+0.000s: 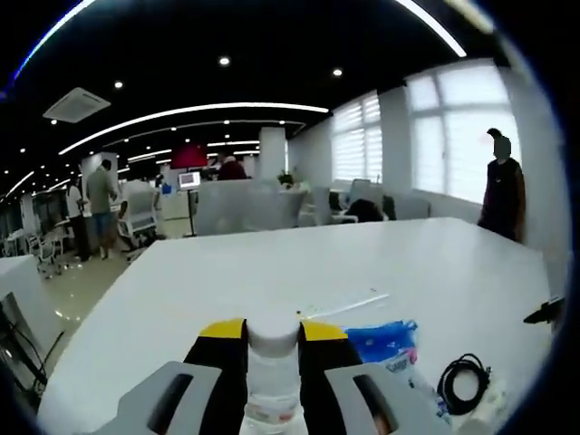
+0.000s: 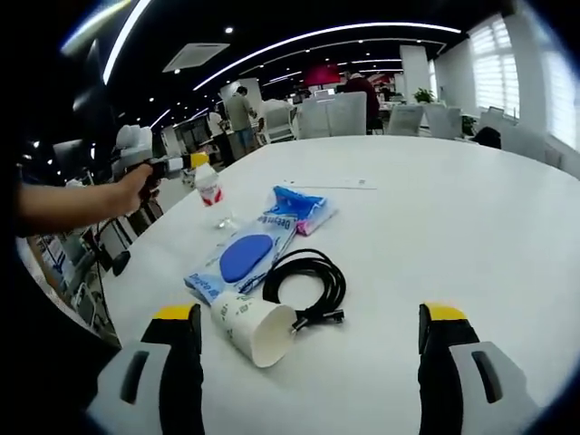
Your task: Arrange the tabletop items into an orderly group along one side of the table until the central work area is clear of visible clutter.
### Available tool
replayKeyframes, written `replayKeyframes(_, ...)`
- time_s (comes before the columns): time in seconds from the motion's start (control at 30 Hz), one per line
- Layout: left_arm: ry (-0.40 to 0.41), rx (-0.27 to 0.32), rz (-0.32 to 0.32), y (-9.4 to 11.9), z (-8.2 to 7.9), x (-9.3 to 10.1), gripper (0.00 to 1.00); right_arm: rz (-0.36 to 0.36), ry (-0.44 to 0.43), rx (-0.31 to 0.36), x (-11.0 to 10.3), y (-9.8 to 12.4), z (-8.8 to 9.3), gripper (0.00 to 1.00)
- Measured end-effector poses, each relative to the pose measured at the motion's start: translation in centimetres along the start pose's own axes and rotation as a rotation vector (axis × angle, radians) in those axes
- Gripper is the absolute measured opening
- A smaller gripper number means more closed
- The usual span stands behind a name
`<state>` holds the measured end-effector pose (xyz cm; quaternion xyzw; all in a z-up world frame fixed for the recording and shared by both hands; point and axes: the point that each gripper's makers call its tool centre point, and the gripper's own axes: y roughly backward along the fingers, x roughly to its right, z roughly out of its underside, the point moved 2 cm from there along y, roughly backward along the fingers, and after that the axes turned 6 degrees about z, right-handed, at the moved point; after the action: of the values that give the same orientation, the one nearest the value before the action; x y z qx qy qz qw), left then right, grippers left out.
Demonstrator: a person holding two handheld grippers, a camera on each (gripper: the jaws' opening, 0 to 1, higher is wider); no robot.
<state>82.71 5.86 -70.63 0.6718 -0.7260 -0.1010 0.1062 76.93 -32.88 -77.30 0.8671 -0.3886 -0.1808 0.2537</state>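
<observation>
A small white-capped bottle (image 2: 209,184) sits pinched between the jaws of the left gripper (image 1: 273,349), held at the table's near-left edge, at about ten o'clock in the right gripper view. Around it lie blue tissue packs (image 2: 243,261), a coiled black cable (image 2: 308,277) and a tipped paper cup (image 2: 255,328) whose mouth touches the cable's plug. The right gripper (image 2: 308,331) hovers with jaws spread wide over the cup. Closing there could snag the cable or roll the cup away. The white table (image 2: 471,227) stretches into an open office, with people standing at twelve o'clock.
</observation>
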Motion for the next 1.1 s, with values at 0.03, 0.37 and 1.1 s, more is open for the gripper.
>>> replayKeyframes(0.03, -0.009, -0.004, 0.023, 0.1, -0.1, -0.1, 0.16, 0.001, -0.002, -0.001, -0.1, 0.0, 0.1, 0.95)
replayKeyframes(0.37, -0.028, -0.029, 0.351, -0.6, -1.5, -1.5, 0.16, 0.026, -0.017, -0.002, -1.0, -0.1, 0.3, 0.95)
replayKeyframes(1.1, -0.227, -0.205, 0.718, -0.9, -1.3, 1.5, 0.16, 0.103, -0.034, -0.016, -2.9, 0.3, 0.7, 0.95)
